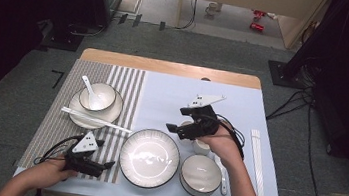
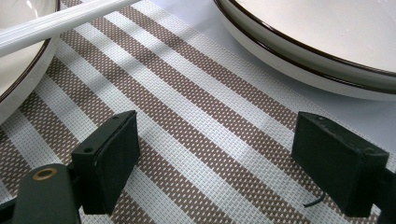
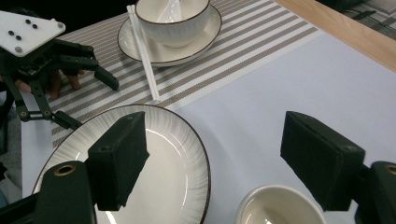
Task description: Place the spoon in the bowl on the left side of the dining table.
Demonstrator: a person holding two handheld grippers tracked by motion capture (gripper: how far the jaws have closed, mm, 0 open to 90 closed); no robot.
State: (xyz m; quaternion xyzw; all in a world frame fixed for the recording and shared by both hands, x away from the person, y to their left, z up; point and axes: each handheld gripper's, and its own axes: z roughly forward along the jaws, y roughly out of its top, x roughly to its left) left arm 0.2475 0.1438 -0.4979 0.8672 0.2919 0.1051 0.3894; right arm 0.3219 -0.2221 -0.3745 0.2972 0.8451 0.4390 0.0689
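A: Right gripper (image 1: 183,122) hovers over a small cup (image 3: 279,205), jaws spread wide, empty. The cup stands upright between plate (image 1: 149,158) and bowl (image 1: 200,175), mouth up, axis vertical.

B: Likely glazed ceramic: stiff, slick, breakable. Best pinched across the rim. Left gripper (image 1: 104,165) rests on the striped mat (image 2: 196,154), jaws apart, empty.

A grey carpeted floor (image 1: 208,49) is seen around the wooden-edged bench (image 1: 166,67). Dark stands (image 1: 315,40) and cables (image 1: 293,100) are placed beyond its far corners.
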